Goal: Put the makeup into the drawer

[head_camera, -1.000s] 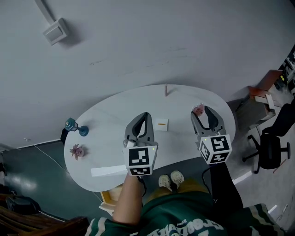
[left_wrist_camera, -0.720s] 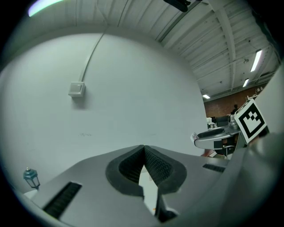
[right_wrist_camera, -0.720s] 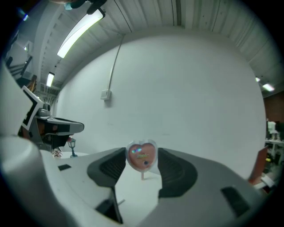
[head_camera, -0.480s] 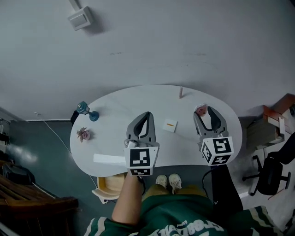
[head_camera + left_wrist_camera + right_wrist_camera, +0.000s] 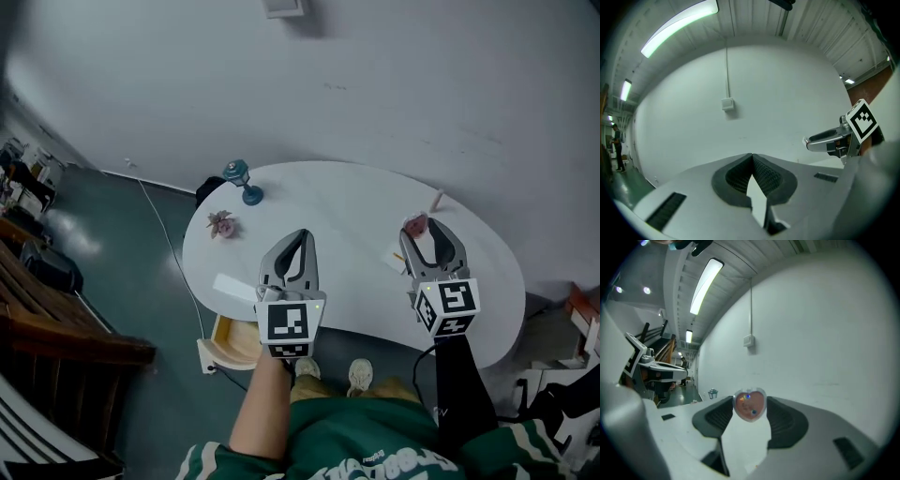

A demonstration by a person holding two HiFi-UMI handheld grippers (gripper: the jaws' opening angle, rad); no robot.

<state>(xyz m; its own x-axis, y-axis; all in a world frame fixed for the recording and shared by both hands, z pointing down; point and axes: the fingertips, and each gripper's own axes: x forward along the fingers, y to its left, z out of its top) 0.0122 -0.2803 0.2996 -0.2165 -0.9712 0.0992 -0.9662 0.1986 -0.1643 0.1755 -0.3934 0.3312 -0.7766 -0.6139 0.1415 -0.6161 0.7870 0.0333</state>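
Clasping makeup (image 5: 415, 224), right gripper (image 5: 427, 225) hangs over near table (image 5: 319, 202) edge.

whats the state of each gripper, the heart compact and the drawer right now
left gripper, jaws shut, empty
right gripper, jaws shut on the heart-shaped makeup compact
heart-shaped makeup compact, clamped between the right jaws, not yet in the drawer
drawer, pulled open
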